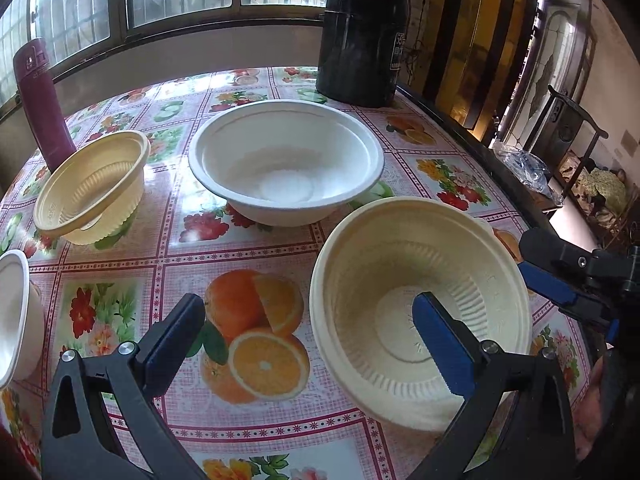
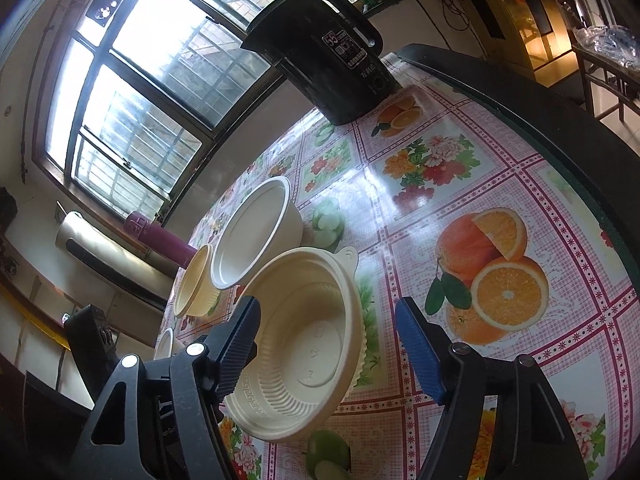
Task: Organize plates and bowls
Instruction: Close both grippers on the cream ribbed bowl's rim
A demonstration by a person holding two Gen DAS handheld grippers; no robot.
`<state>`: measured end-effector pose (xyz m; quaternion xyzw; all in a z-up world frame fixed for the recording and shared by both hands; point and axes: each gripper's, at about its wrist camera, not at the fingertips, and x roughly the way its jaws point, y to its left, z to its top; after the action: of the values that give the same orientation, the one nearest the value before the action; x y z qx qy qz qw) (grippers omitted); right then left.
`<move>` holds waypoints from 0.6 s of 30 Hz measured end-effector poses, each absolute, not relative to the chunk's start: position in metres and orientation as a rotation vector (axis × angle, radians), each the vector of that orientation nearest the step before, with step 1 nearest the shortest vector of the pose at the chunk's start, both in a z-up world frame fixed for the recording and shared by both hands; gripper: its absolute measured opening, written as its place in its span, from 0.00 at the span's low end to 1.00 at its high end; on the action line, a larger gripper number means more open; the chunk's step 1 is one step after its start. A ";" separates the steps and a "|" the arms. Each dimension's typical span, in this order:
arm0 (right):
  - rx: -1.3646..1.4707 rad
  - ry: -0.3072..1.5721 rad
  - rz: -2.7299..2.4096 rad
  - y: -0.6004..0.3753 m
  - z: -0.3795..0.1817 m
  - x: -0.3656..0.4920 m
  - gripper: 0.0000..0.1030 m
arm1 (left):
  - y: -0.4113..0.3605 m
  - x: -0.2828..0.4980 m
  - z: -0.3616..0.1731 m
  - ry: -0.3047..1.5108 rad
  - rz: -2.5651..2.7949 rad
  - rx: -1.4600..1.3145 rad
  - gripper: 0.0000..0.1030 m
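A cream ribbed bowl (image 1: 420, 300) (image 2: 304, 344) sits at the near right of the flowered table (image 1: 132, 264). My left gripper (image 1: 310, 338) is open, with one finger over the inside of this bowl and the other outside its left rim, over the printed orange. My right gripper (image 2: 328, 348) (image 1: 524, 256) is open around the same bowl's opposite side; one pad (image 2: 240, 344) lies by the rim and the other pad (image 2: 420, 356) stands clear of the wall. A large white bowl (image 1: 284, 168) (image 2: 256, 236) stands behind it. A yellow ribbed bowl (image 1: 92, 188) (image 2: 196, 284) leans tilted at the left.
Another white bowl (image 1: 16, 312) (image 2: 166, 344) shows at the left edge. A maroon flask (image 1: 40, 100) stands behind the yellow bowl, and a black kettle-like appliance (image 1: 364, 36) (image 2: 332, 52) is at the far side. The table's dark edge (image 1: 460, 132) runs along the right.
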<state>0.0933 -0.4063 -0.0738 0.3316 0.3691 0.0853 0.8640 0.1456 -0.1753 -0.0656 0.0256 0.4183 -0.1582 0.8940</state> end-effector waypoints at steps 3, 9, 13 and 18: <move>0.699 0.783 0.172 -0.408 -0.076 0.094 0.69 | -0.175 0.146 -0.066 0.868 -0.329 0.054 1.00; 0.697 0.811 0.150 -0.408 -0.080 0.096 0.59 | -0.176 0.146 -0.068 0.874 -0.332 0.056 1.00; 0.696 0.823 0.147 -0.407 -0.082 0.096 0.55 | -0.176 0.146 -0.069 0.877 -0.336 0.056 1.00; 0.696 0.826 0.143 -0.407 -0.083 0.095 0.55 | -0.177 0.146 -0.069 0.876 -0.337 0.061 1.00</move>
<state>0.0954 -0.4073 -0.0825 0.3311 0.3927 0.0680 0.8553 0.1457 -0.1770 -0.0689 0.0293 0.4218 -0.1625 0.8915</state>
